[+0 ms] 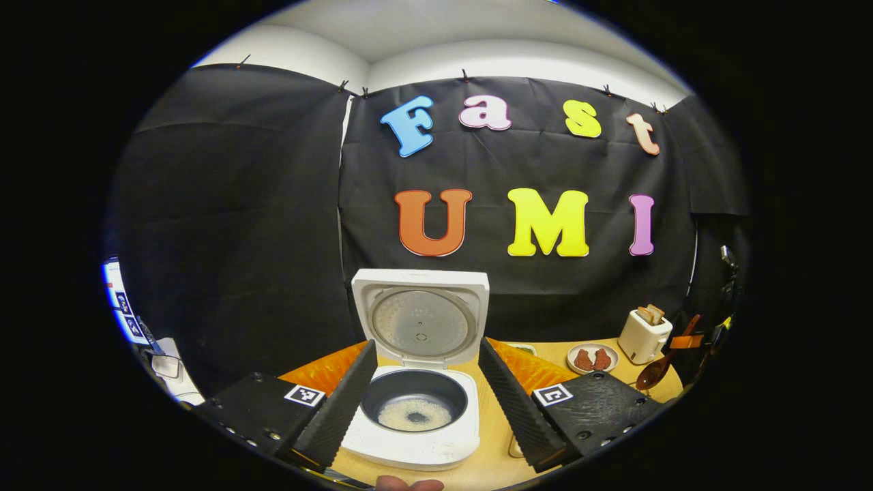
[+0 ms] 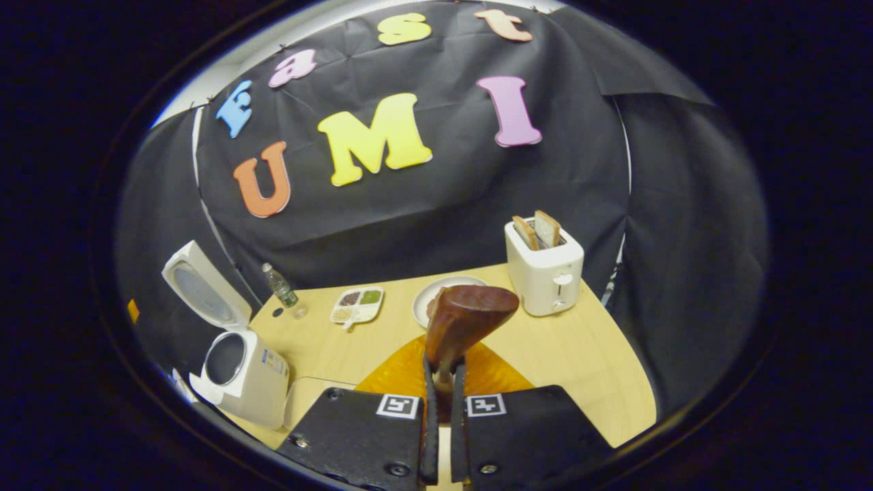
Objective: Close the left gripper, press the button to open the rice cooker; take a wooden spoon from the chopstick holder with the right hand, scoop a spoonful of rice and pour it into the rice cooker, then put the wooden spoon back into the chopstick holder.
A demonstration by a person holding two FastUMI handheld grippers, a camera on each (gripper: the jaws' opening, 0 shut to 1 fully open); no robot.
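Left gripper [image 1: 426, 382] is released, fingers spread wide either side of the rice cooker [image 1: 416, 416], touching nothing. Cooker sits at the near left edge of the table [image 1: 491, 450], lid [image 1: 421, 317] swung fully up and standing upright. Thin patch of rice [image 1: 415, 414] lies in the bottom of the inner pot. In the right gripper view the same cooker [image 2: 239, 372] shows at the table's [image 2: 580, 354] left side, lid tilted back.

Right gripper [image 2: 442, 436] is clenched on the wooden spoon [image 2: 464, 320], both fingers pressing the handle, bowl of the spoon pointing up and forward above the table. From the left gripper view the spoon [image 1: 658, 368] hangs over the right edge, near the toaster [image 1: 644, 335].

Toaster [image 2: 544, 266] stands toward the far right corner with two slices sticking out. Plate [image 2: 440, 296] just left of it, partly hidden behind the spoon. Divided dish [image 2: 357, 305] and water bottle [image 2: 281, 286] sit along the far edge. Orange mat [image 2: 402, 372] lies at the near edge under the right gripper. Can't see rice on the spoon.
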